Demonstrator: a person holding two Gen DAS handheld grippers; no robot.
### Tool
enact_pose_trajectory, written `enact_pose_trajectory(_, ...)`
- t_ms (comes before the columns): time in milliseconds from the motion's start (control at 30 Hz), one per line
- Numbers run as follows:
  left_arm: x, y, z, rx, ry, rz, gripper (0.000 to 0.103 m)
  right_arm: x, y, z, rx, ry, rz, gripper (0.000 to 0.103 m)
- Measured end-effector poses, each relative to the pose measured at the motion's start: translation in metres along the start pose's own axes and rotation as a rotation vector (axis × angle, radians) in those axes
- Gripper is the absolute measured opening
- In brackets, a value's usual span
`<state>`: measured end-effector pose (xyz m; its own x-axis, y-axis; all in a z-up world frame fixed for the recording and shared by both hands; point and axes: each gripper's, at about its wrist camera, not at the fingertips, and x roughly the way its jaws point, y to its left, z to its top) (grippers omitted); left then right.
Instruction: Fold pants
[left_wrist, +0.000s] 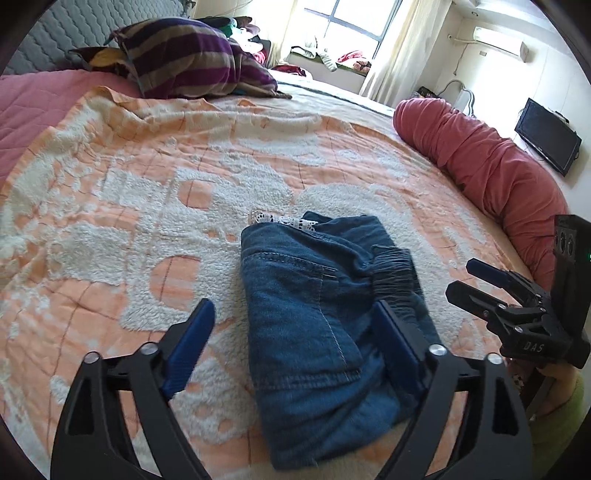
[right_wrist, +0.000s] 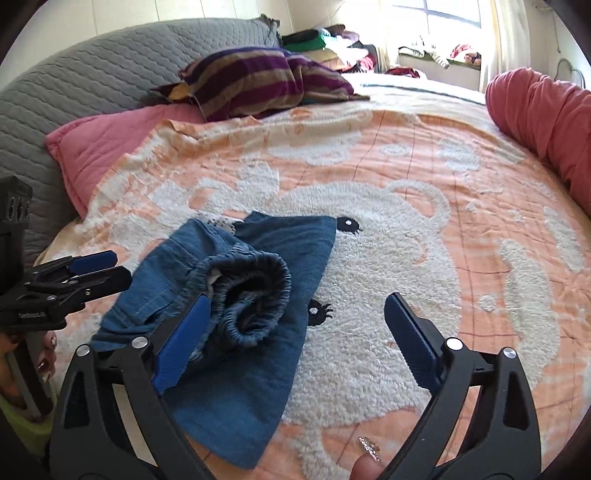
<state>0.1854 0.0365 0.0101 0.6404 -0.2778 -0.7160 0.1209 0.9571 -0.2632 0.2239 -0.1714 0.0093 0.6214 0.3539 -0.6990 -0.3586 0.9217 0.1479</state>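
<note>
Left gripper (left_wrist: 295, 325): jaws spread wide, gripping nothing; its right finger (left_wrist: 397, 343) lies over the folded pants (left_wrist: 317, 325) near the elastic waistband (left_wrist: 393, 277), its left finger over bare blanket (left_wrist: 129, 192). Right gripper (right_wrist: 301, 325): jaws also wide apart, empty; its left finger (right_wrist: 184, 343) sits against the waistband opening, its right finger over the blanket. Pants lie folded in a compact bundle mid-bed, between the two grippers. Striped pillow (left_wrist: 192, 55) well beyond; red bolster (left_wrist: 491, 162) along the far right edge.

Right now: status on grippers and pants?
Left gripper open, empty, fingers straddling the pants. Right gripper open, empty, beside the waistband. Pants folded into a bundle on the blanket. Nothing in the way.
</note>
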Motion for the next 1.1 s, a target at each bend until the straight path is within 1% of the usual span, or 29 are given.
enact_pose_trajectory(100, -0.013, -0.003, -0.002, 0.013, -0.015, 0.007, 0.094, -0.015, 0.004, -0.002, -0.004, -0.025, -0.007, 0.094)
enact_pose_trajectory(300, -0.029, -0.006, -0.004, 0.022, -0.025, 0.025, 0.098, -0.032, 0.008, -0.004, -0.001, -0.053, -0.016, 0.094)
enact_pose_trajectory(700, -0.051, -0.015, -0.004, 0.031, -0.037, 0.053, 0.098, -0.068, 0.014, 0.002, -0.004, -0.112, -0.039, 0.094)
enact_pose_trajectory(900, -0.073, -0.022, -0.008, 0.037, -0.067, 0.059, 0.098, -0.092, 0.024, 0.002, -0.025, -0.145, -0.038, 0.094)
enact_pose_trajectory(1000, -0.090, -0.027, -0.015, 0.053, -0.098, 0.070, 0.098, -0.106, 0.032, -0.003, -0.037, -0.159, -0.035, 0.094)
enact_pose_trajectory(1100, -0.103, -0.029, -0.021, 0.063, -0.111, 0.072, 0.099, -0.119, 0.040, -0.008, -0.052, -0.172, -0.033, 0.094)
